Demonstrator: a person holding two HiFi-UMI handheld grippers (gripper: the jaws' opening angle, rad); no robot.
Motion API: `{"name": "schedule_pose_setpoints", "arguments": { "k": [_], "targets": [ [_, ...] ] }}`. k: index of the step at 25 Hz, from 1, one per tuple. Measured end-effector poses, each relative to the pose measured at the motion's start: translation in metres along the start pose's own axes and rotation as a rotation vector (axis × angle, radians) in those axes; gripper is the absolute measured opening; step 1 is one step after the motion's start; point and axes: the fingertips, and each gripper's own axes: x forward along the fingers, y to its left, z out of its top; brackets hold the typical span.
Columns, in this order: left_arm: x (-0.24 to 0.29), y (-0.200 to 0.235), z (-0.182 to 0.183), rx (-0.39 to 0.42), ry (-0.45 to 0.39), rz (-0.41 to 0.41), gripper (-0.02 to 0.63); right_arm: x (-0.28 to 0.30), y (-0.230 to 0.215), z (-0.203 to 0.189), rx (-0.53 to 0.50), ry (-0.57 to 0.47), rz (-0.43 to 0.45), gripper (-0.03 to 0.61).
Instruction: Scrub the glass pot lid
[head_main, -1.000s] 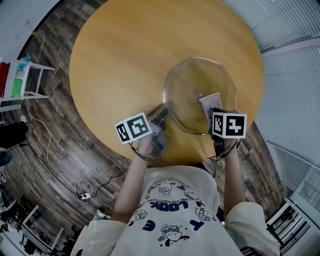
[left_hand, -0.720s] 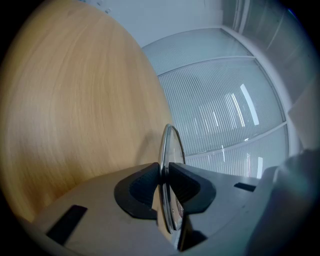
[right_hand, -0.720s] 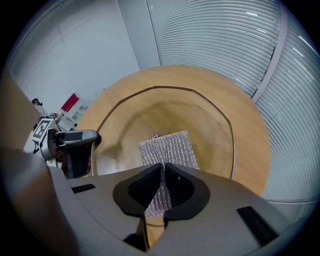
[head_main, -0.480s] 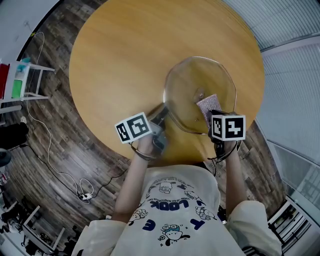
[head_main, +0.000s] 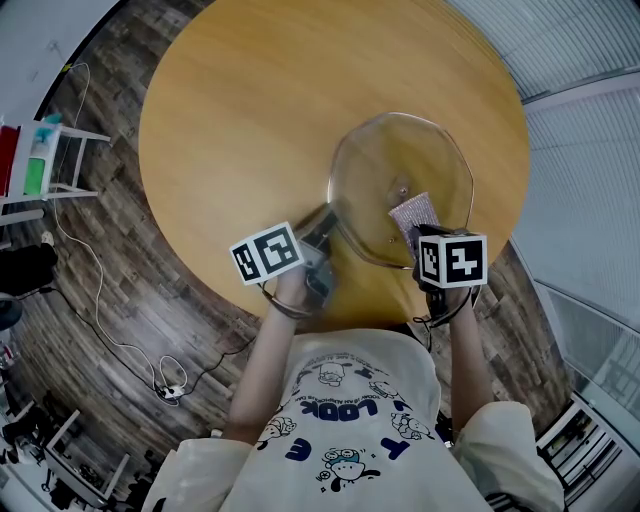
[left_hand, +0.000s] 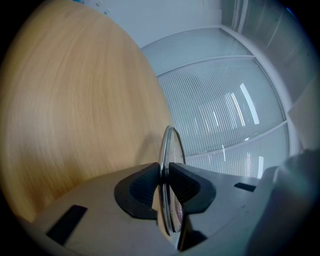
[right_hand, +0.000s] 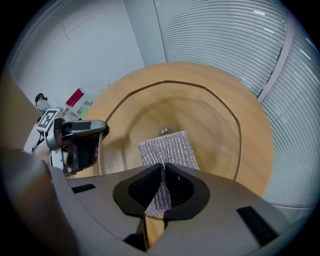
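"Over the near side of the round wooden table (head_main: 240, 110), what does the left gripper (head_main: 326, 226) have?"

"The rim of the glass pot lid (head_main: 400, 170). Its dark pads are pinched on the metal edge, one on each face of the glass, and its own view sees the lid edge-on."

"And how is the lid turned?"

"Its broad face is towards the person's head, and the right gripper view looks into the hollow inner side, with a small screw (right_hand: 164, 131) at the centre. Whether the far rim touches the table cannot be told."

"What is the right gripper (head_main: 421, 238) doing?"

"It points steeply down, and its jaws are clamped on a silver-grey knitted scrubbing pad (right_hand: 167, 150). The pad's free end fans out past the jaw tips and seems to lie flat on the inner glass, its top edge just below the screw."

"How do the two grippers stand to each other?"

"The left is at the lid's near left rim and the right at its near right part."
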Motion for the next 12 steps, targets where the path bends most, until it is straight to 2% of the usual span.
{"name": "schedule_pose_setpoints", "arguments": {
  "k": [12],
  "targets": [
    [0.0,0.001,-0.001,-0.002,0.002,0.009,0.074,0.004,0.016,0.001,-0.019,0.005,0.068,0.043]
  ]
}}
